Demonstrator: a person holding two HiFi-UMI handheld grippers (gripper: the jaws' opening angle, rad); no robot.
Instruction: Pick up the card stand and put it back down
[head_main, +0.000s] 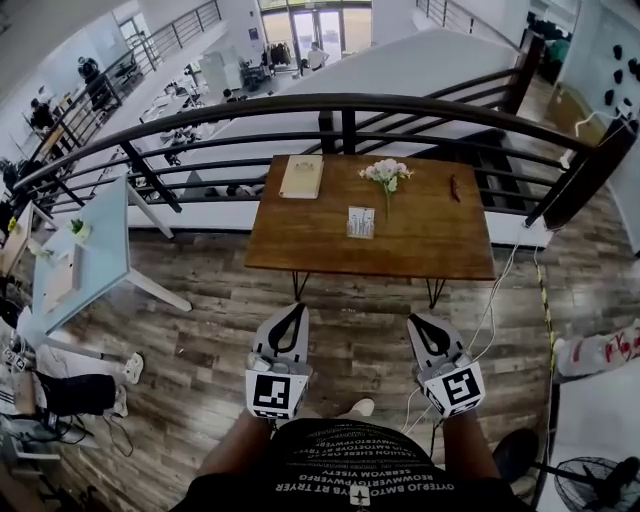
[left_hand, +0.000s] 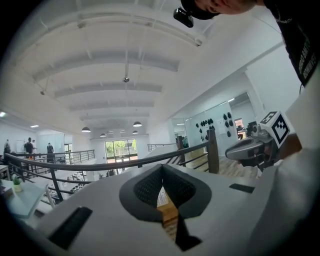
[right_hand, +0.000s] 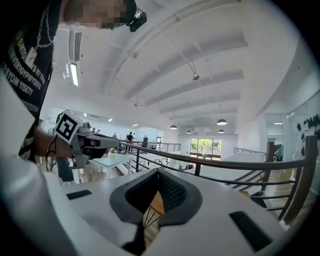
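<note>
Wooden table (head_main: 430, 240) by black railing (head_main: 250, 108); flowers (head_main: 386, 173), clipboard (head_main: 301, 176) at far edge.

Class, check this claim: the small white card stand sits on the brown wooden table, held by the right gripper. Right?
Not held. The small white card stand sits on the brown wooden table untouched; the head view shows the right gripper shut and empty, short of the table.

Head view: looks steeply down from your head; table (head_main: 400, 240) ahead.
Gripper views: face level along your jaws; all share table, railing (head_main: 300, 103).
</note>
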